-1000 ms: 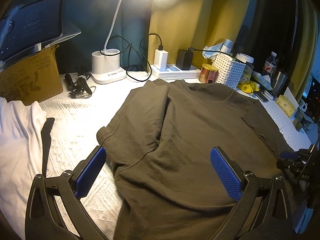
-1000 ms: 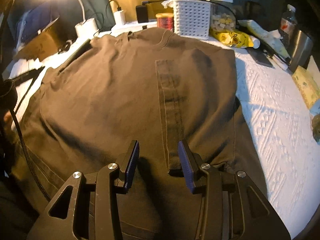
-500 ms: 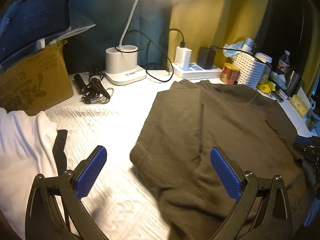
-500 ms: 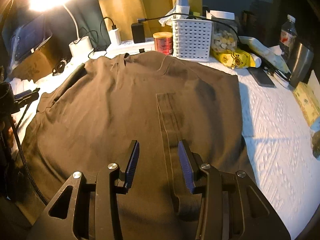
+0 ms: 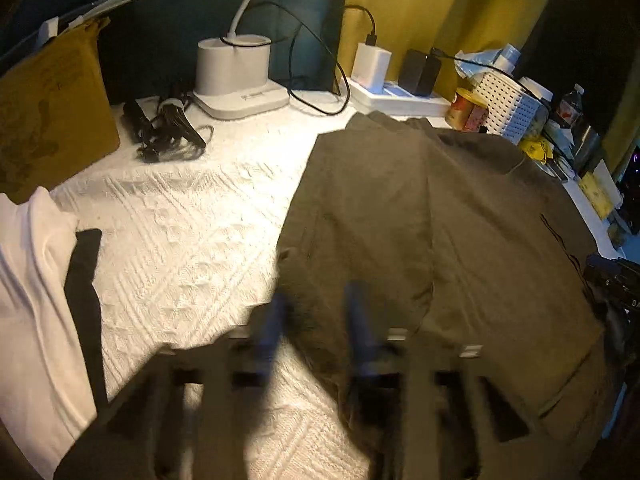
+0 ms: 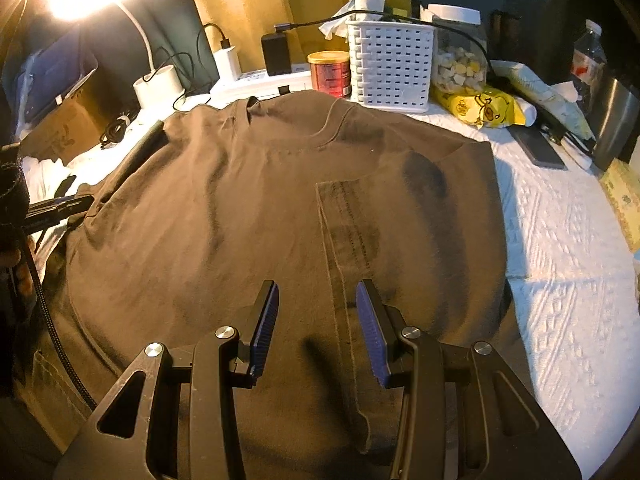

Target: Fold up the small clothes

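Left tool (image 5: 316, 320) nearer shirt (image 5: 440, 240) edge

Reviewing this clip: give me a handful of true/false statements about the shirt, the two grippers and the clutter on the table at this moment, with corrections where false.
1. The dark T-shirt lies spread on a white textured cover. True.
2. The right gripper is clamped shut on the collar. False: its jaws stand apart over the lower part of the shirt, gripping nothing.
3. The left gripper is at the shirt's side edge, its jaws having just been closing with fabric between them. True, though blur hides the contact.
4. The white basket stands beyond the collar, beside a red can. True.
5. The shirt is already folded into a small square. False: only its sides are turned in.
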Demonstrator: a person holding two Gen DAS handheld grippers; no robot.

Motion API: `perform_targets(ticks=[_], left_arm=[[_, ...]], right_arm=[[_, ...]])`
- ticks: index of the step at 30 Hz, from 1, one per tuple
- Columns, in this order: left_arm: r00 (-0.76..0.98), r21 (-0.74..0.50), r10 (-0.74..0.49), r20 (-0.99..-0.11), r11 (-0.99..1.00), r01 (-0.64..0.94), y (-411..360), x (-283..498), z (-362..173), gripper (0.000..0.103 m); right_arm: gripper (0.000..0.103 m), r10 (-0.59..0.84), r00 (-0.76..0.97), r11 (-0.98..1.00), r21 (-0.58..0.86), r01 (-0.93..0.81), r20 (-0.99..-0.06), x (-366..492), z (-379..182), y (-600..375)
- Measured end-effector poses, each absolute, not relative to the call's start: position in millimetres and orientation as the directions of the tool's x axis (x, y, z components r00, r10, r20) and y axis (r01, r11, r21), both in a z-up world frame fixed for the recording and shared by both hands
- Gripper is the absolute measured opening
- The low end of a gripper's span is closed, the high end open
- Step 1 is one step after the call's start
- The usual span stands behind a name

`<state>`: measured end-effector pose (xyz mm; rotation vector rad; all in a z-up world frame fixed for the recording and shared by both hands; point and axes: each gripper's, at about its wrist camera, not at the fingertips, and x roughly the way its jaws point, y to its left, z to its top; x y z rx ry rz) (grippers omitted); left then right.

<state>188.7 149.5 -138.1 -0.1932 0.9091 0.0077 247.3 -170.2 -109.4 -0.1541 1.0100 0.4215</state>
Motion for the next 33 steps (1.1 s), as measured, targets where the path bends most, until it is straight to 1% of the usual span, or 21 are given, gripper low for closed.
perform_targets(ticks=[1, 3, 5, 9, 13, 16, 19, 24, 28, 30, 32, 33], left_arm=[[0.618, -0.162, -0.07, -0.783, 0.982, -0.095, 150.1, 187.4, -137.2, 0.009], [0.64, -0.166, -0.059, -0.766, 0.98, -0.109, 151.7, 184.8, -131.8, 0.008], [0.676, -0.164, -0.049, -0.735, 0.981, -0.107, 149.3, 180.6, -121.5, 0.005], [0.733, -0.152, -0.06, -0.678, 0.987, -0.06, 130.5, 176.0, -99.1, 0.005], [0.752, -0.11, -0.087, -0.653, 0.994, 0.02, 101.1, 179.0, -87.3, 0.005], [0.727, -0.097, -0.142, -0.672, 0.99, 0.104, 77.6, 184.9, -89.9, 0.005], [0.693, -0.1, -0.174, -0.699, 0.984, 0.146, 59.6, 187.8, -99.6, 0.005], [0.642, -0.092, -0.189, -0.743, 0.979, 0.182, 35.8, 190.9, -117.2, 0.005], [0.588, -0.096, -0.178, -0.789, 0.981, 0.168, 27.3, 194.2, -125.0, 0.007], [0.572, -0.098, -0.17, -0.802, 0.983, 0.156, 27.4, 193.4, -124.7, 0.021], [0.576, -0.124, -0.181, -0.797, 0.983, 0.138, 32.0, 188.6, -118.7, 0.063], [0.583, -0.137, -0.186, -0.791, 0.982, 0.128, 33.8, 186.4, -115.3, 0.068]], right_arm=[[0.043, 0.277, 0.459, 0.908, 0.073, -0.413, -0.845, 246.8, -109.5, -170.2], [0.043, 0.288, 0.459, 0.905, 0.081, -0.418, -0.84, 244.7, -108.9, -171.0], [0.043, 0.295, 0.458, 0.903, 0.087, -0.421, -0.838, 242.2, -108.8, -173.7], [0.043, 0.302, 0.465, 0.907, 0.1, -0.409, -0.833, 237.9, -108.8, -183.8], [0.043, 0.306, 0.479, 0.914, 0.114, -0.389, -0.823, 233.2, -108.5, -197.6], [0.043, 0.309, 0.491, 0.919, 0.123, -0.375, -0.814, 229.4, -107.0, -209.2], [0.043, 0.304, 0.498, 0.926, 0.127, -0.357, -0.812, 227.3, -108.0, -221.1], [0.043, 0.31, 0.506, 0.931, 0.15, -0.333, -0.805, 224.2, -110.9, -239.2], [0.043, 0.319, 0.509, 0.93, 0.163, -0.328, -0.799, 223.5, -112.7, -249.7], [0.043, 0.324, 0.513, 0.93, 0.169, -0.326, -0.795, 223.2, -112.4, -254.3], [0.043, 0.326, 0.517, 0.93, 0.172, -0.324, -0.791, 223.4, -112.0, -258.8], [0.043, 0.328, 0.519, 0.93, 0.174, -0.323, -0.789, 223.5, -111.7, -260.3]])
